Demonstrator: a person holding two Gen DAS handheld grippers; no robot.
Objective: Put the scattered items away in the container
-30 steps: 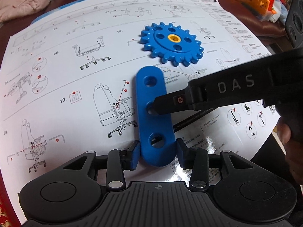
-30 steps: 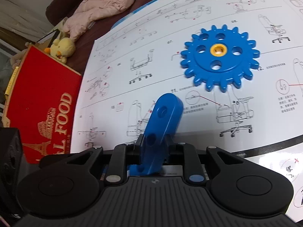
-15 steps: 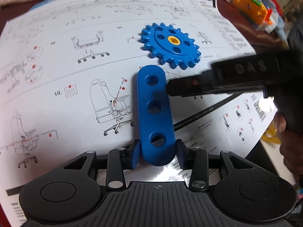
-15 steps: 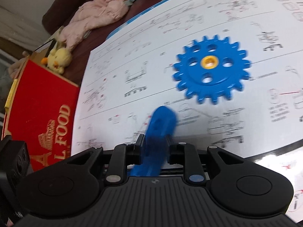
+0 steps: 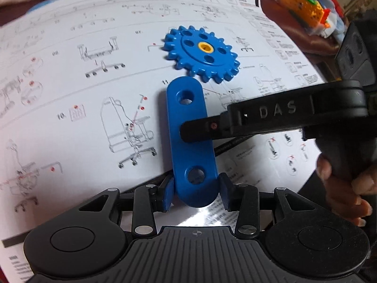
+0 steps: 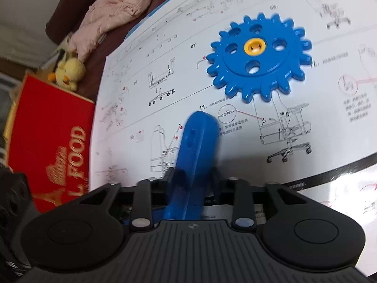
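Note:
A blue three-hole bar [image 5: 186,155] hangs over the instruction sheet [image 5: 94,129]. My left gripper [image 5: 196,194] is shut on the bar's near rounded end, a blue pad on each side. From the right, a finger [image 5: 235,122] of my right gripper lies across the bar's middle hole. In the right wrist view the bar [image 6: 195,146] stands nearly edge-on and fills the gap of my right gripper [image 6: 194,174]. A blue gear [image 5: 202,53] with a yellow hub lies flat on the sheet just beyond the bar's far end, also in the right wrist view [image 6: 259,56].
A person's hand [image 5: 341,184] grasps the right gripper's handle. A heap of colourful toy pieces [image 5: 306,7] sits past the sheet's far right corner. Left of the sheet [image 6: 165,70] stand a red box [image 6: 54,129], a yellow plush duck [image 6: 68,73] and pink cloth [image 6: 113,7].
The right gripper's finger slid off the bar's middle hole toward its far end, then came back over the middle. The bar stays in the left gripper.

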